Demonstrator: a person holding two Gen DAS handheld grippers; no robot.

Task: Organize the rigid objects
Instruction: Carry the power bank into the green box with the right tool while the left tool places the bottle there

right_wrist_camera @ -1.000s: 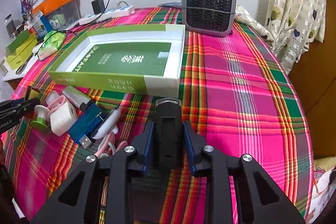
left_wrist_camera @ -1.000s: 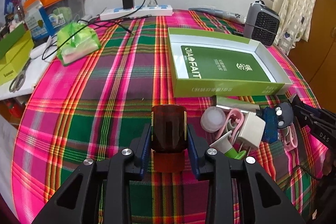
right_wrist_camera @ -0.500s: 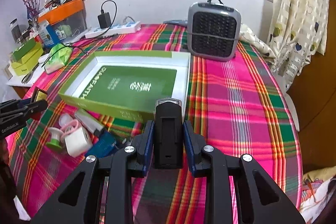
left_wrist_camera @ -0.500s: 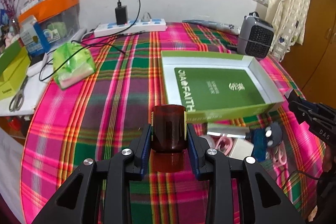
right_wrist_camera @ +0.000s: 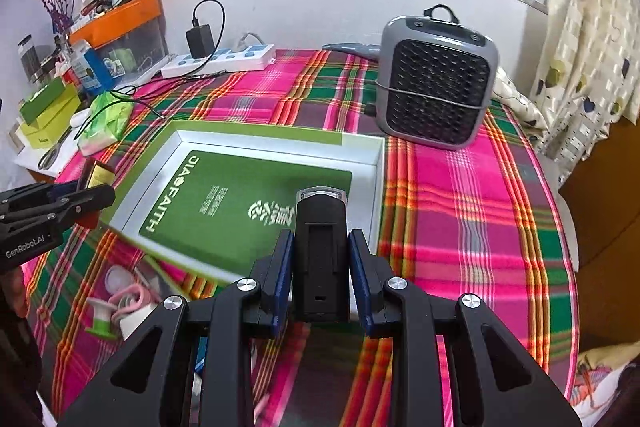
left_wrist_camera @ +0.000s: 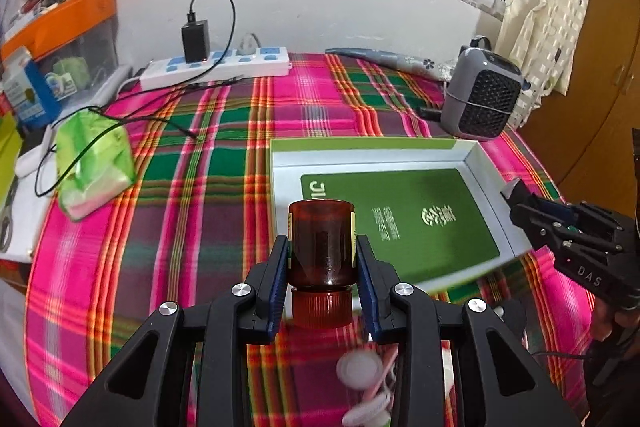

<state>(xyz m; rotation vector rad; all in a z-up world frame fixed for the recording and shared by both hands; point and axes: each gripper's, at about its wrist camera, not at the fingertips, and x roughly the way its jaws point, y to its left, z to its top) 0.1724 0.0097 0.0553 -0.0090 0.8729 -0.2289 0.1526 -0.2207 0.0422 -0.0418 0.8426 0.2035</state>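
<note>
Box [left_wrist_camera: 476,155]: open, shallow, stiff card, on cloth [left_wrist_camera: 200,195]; green insert inside.
Left gripper [left_wrist_camera: 322,271]: clamped on bottle [left_wrist_camera: 321,243], amber, inverted, cap down, held above box's near edge. Likely light, rigid, slick plastic; grip mid-body as now.
Right gripper [right_wrist_camera: 321,271]: clamped on black stamp-like block [right_wrist_camera: 321,247] over box. Rigid, flat sides suit pads.
Small items [right_wrist_camera: 116,299]: loose on cloth beside box.

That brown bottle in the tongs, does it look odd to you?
Yes: the brown bottle sits upside down in the left tongs, cap toward the camera. Otherwise nothing looks spilled or broken; a few small items lie loose beside the green box.
</note>
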